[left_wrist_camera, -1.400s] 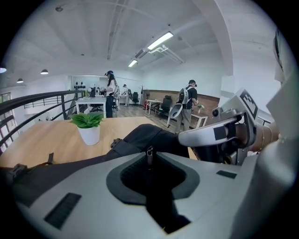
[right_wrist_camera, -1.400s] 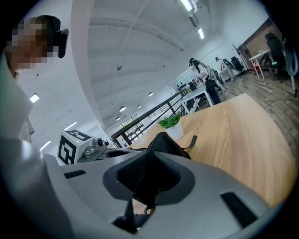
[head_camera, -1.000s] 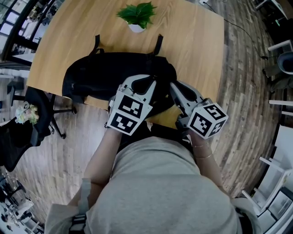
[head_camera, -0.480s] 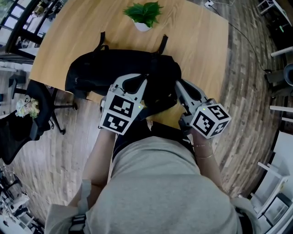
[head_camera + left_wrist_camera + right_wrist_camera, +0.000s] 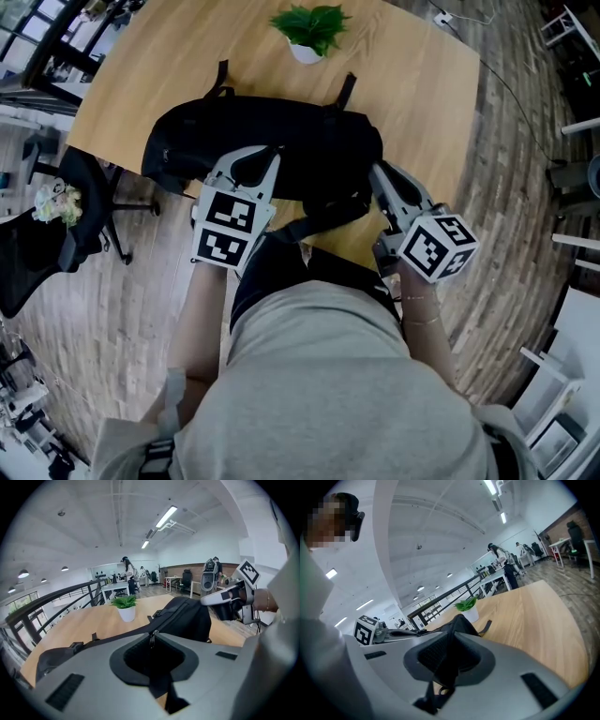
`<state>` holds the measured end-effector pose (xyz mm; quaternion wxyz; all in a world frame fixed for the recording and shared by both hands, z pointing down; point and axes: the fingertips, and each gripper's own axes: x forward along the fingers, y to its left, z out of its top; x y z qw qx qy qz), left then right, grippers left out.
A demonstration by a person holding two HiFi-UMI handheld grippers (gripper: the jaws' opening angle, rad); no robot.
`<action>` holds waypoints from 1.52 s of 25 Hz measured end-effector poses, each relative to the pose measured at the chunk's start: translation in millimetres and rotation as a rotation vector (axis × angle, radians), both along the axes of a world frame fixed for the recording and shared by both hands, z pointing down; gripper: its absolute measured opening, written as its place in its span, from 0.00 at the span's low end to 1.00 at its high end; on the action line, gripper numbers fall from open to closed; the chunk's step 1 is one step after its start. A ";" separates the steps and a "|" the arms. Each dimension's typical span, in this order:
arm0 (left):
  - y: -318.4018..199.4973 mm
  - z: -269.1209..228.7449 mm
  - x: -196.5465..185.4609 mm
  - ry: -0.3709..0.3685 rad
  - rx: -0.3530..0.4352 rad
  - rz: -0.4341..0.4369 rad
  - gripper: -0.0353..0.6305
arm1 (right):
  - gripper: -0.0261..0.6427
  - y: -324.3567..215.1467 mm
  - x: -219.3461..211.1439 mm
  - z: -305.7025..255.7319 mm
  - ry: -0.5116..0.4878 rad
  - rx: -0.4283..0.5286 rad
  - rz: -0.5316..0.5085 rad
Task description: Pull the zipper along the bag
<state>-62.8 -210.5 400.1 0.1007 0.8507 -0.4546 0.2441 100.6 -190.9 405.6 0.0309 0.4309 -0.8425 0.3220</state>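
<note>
From the head view, find the black bag [image 5: 272, 141] lying lengthwise across the near half of the table [image 5: 131, 94], with its near edge at the table's front. Note the left gripper [image 5: 265, 157] set on the bag's top, left of middle, and the right gripper [image 5: 377, 172] at the bag's right end. Mind the potted plant [image 5: 312, 26] beyond the bag and the straps [image 5: 222, 75] pointing toward it: near, yet off the zipper's line. Ignore the office chair [image 5: 56, 234] on the floor at left, well apart.

From the left gripper view, see the jaws closed on the zipper pull [image 5: 151, 639], just tightened a little further, with the seam running away over the bag [image 5: 187, 618]. Keep that pinch firm. Draw along the seam rather than upward, probably away from the right gripper [image 5: 208, 601], and follow the bag's curve so as not to jam the slider. Expect soft cloth to bunch ahead of the slider if left slack.

From the right gripper view, see the jaws shut on a fold of the bag [image 5: 449, 648]. Hold there as an anchor, pulling gently against the left gripper [image 5: 421, 631] to keep the seam taut. Leave the potted plant [image 5: 467, 607] alone: close behind the bag, easily nudged if the bag slides.
</note>
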 end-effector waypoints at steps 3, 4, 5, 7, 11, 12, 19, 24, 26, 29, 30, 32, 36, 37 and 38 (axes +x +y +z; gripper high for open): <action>-0.5 1.3 -7.5 0.011 0.002 -0.027 0.11 | 0.12 1.4 -1.2 0.1 0.007 0.000 -0.014; 0.3 1.9 -8.0 0.014 0.000 -0.034 0.11 | 0.12 2.0 -1.4 0.1 0.006 0.000 -0.016; 1.0 2.3 -7.7 0.015 -0.001 -0.041 0.11 | 0.12 2.3 -1.2 0.1 0.004 0.000 -0.018; 2.3 2.6 -5.2 -0.001 0.001 -0.046 0.11 | 0.12 2.0 -0.5 0.2 -0.001 -0.003 -0.020; 7.8 7.9 0.8 -0.048 -0.002 -0.022 0.10 | 0.13 1.7 -0.2 0.2 -0.030 -0.004 -0.028; 9.3 10.5 1.4 -0.059 -0.002 -0.019 0.10 | 0.13 2.2 -1.0 0.2 -0.037 0.001 -0.035; 19.4 24.4 0.7 -0.069 -0.040 -0.059 0.10 | 0.14 5.2 -9.0 -0.6 -0.029 0.010 -0.077; 21.8 23.9 -4.6 0.097 -0.102 -0.129 0.12 | 0.14 4.5 -10.6 -1.5 -0.040 0.013 -0.084; 21.5 23.8 -7.0 0.167 -0.136 -0.142 0.21 | 0.14 4.9 -10.5 -1.2 -0.040 0.014 -0.085; 18.8 25.2 -10.6 0.167 -0.153 -0.136 0.24 | 0.14 4.4 -9.7 -0.1 -0.050 0.023 -0.085; 17.5 25.9 -12.0 0.158 -0.156 -0.134 0.24 | 0.14 4.0 -10.1 -0.1 -0.053 0.027 -0.084; 15.5 27.3 -13.9 0.160 -0.173 -0.128 0.24 | 0.14 3.6 -11.5 -0.4 -0.052 0.030 -0.081; 13.6 35.2 -16.6 0.190 -0.243 -0.132 0.24 | 0.14 5.1 -13.6 -0.4 -0.043 0.027 -0.080; 13.8 38.7 -16.4 0.181 -0.260 -0.133 0.24 | 0.14 5.5 -13.7 -0.5 -0.042 0.027 -0.081; 14.1 42.4 -15.7 0.168 -0.274 -0.131 0.24 | 0.14 6.1 -13.9 -0.8 -0.038 0.023 -0.083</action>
